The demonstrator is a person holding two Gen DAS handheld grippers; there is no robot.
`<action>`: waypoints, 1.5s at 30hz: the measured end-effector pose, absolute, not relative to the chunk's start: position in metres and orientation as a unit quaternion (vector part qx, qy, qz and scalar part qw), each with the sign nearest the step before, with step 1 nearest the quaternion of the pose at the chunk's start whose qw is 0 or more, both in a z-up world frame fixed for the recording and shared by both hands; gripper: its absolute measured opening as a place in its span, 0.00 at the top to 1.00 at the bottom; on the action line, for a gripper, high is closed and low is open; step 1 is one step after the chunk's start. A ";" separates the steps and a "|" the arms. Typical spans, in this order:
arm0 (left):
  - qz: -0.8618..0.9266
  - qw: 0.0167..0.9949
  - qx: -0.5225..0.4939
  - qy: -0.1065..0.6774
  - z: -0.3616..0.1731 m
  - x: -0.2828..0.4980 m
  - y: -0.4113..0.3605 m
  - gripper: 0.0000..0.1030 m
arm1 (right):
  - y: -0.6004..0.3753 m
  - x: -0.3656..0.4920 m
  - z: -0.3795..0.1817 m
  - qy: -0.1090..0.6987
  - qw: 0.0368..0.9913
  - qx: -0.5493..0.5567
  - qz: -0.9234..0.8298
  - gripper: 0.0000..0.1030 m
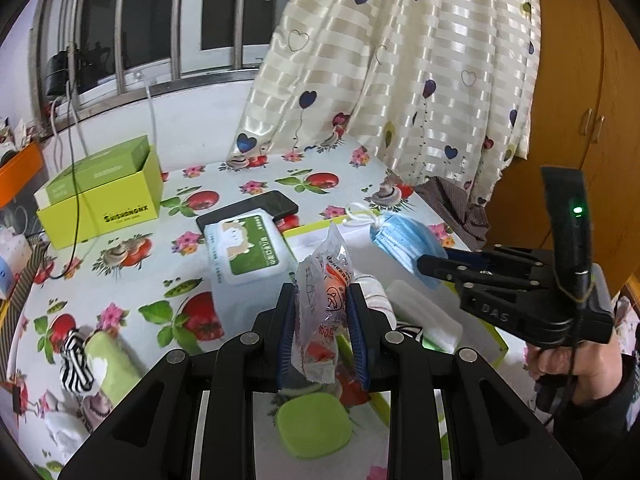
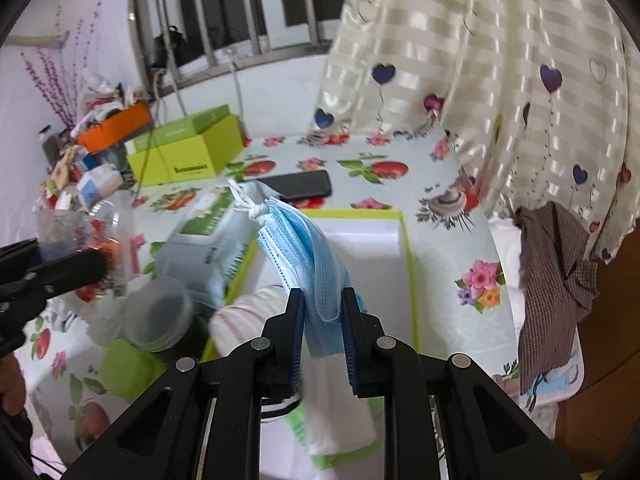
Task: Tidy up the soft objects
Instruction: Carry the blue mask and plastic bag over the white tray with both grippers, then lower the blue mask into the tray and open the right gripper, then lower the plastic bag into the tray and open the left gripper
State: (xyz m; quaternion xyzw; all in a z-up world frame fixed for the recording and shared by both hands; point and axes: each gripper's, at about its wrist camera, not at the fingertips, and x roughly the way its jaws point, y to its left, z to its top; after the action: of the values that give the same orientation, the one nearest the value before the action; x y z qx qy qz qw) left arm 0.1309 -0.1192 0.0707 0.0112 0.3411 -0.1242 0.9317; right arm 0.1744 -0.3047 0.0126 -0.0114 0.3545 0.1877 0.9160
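Observation:
My left gripper is shut on a clear plastic packet with red print, held upright above the table. My right gripper is shut on a bundle of blue face masks with knotted white ear loops, over a shallow white tray with a lime-green rim. From the left wrist the same masks hang from the right gripper at the right. A white rolled cloth with red stripes lies in the tray's near-left part. A wet-wipes pack lies left of the tray.
A black phone and a lime-green box sit further back. A green rolled towel, a striped sock and a green sponge lie near. A heart-patterned curtain hangs behind; a wooden cupboard stands right. A clear cup is left of the tray.

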 end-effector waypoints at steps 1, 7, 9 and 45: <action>-0.125 0.931 0.013 0.343 0.070 0.134 -0.121 0.75 | -0.306 0.177 0.010 0.358 0.915 -0.011 0.185 0.83; -0.128 0.926 0.022 0.355 0.064 0.150 -0.130 0.74 | -0.311 0.196 -0.012 0.381 0.908 -0.007 0.171 0.83; -0.129 0.923 0.023 0.361 0.061 0.156 -0.131 0.74 | -0.311 0.200 -0.018 0.388 0.906 -0.008 0.169 0.81; -0.129 0.893 0.009 0.431 0.021 0.255 -0.164 0.52 | -0.349 0.183 -0.002 0.312 0.930 0.066 0.181 0.51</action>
State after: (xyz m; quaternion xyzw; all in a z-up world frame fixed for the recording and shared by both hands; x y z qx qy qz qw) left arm 0.2552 -0.1644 0.0208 0.0086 0.4310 -0.1291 0.8930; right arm 0.1829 -0.3492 -0.0021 0.0664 0.3118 0.1815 0.9303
